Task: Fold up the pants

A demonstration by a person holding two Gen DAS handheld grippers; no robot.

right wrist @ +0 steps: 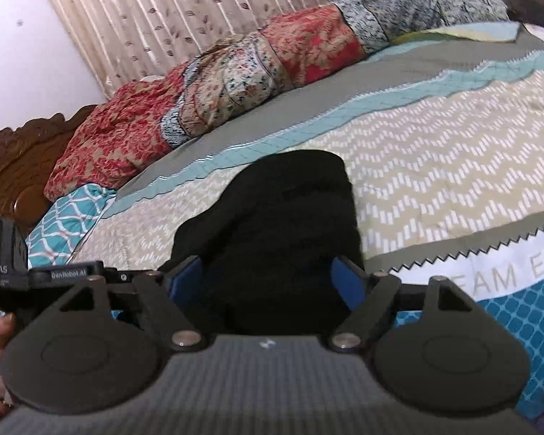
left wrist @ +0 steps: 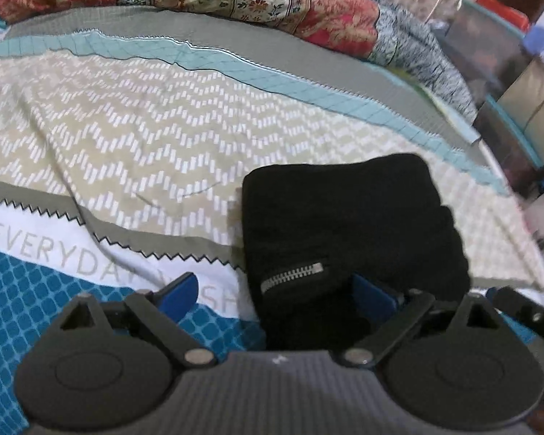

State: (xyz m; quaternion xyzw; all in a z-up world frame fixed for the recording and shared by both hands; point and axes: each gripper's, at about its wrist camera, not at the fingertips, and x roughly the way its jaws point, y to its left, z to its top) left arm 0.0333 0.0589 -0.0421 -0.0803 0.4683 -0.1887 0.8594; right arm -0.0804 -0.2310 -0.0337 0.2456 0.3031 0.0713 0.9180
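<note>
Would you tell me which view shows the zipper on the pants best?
The left wrist view: the silver zipper lies plain on the black pants. The right wrist view shows the pants only as a dark bundle, with no zipper visible.

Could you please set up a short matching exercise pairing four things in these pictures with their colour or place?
Things:
1. pants
2. zipper
3. quilt
4. curtain

Descriptions:
A. silver, on black cloth
B. pale, leaf print, behind the bed
C. black, folded on the bedspread
D. red floral patchwork, along the bed's far edge

Pairs: 1-C, 2-A, 3-D, 4-B
</note>
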